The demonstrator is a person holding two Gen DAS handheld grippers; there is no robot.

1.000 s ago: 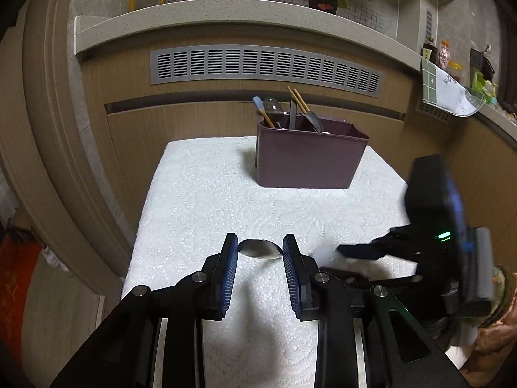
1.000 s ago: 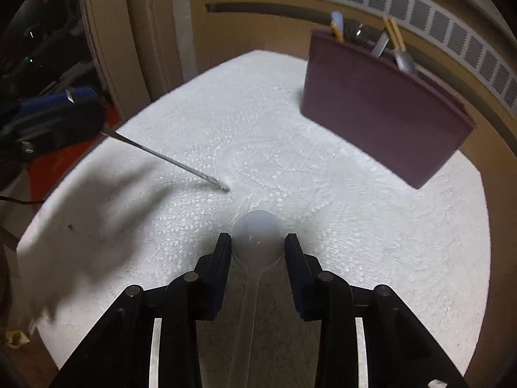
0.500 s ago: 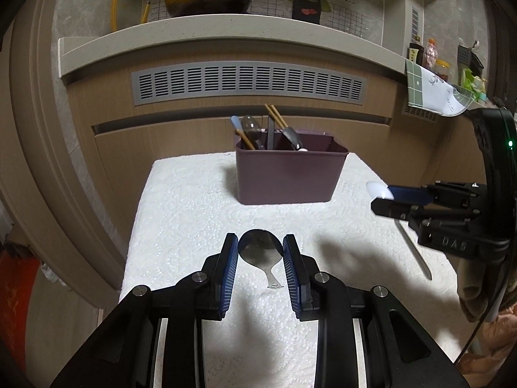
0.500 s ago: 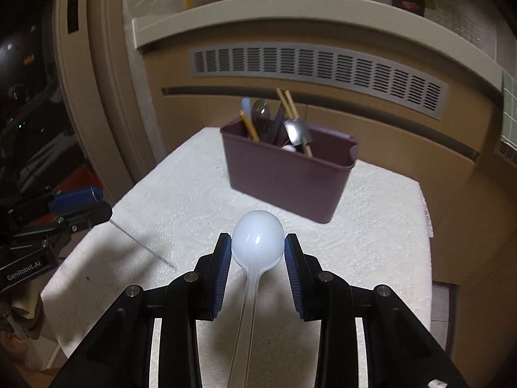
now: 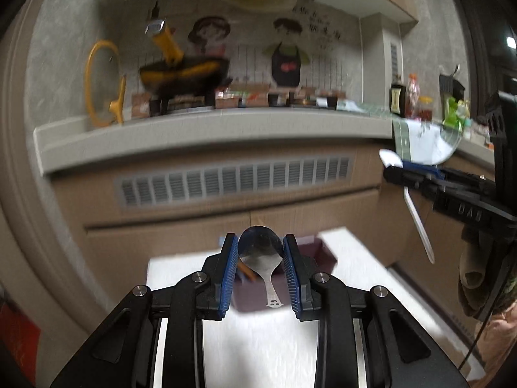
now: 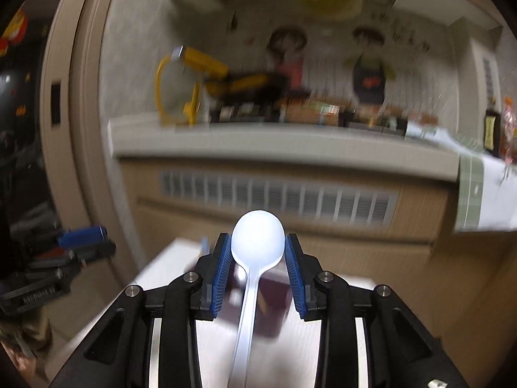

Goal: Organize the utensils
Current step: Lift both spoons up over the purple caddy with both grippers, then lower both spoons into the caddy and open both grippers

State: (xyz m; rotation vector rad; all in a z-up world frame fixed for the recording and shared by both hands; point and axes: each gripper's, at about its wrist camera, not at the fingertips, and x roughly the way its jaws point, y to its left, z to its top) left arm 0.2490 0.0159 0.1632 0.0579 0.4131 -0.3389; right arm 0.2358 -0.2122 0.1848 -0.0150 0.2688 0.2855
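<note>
A metal spoon (image 5: pixel 260 252) is clamped by its bowl in the left gripper (image 5: pixel 260 271); a white plastic spoon (image 6: pixel 257 245) is clamped likewise in the right gripper (image 6: pixel 258 271). Both are raised higher than 0.5 s ago, with open air around them. The purple utensil caddy (image 5: pixel 318 255) is seen beneath, near the far edge of the white table (image 5: pixel 258 349), partly hidden.

White spoon (image 6: pixel 257 242) between right tool (image 6: pixel 258 270) pads

A grey counter (image 5: pixel 210 132) runs above wooden cabinets (image 5: pixel 161 226) with a vent grille (image 5: pixel 232 181); cartoon cooks decorate the wall (image 5: pixel 287 51).
</note>
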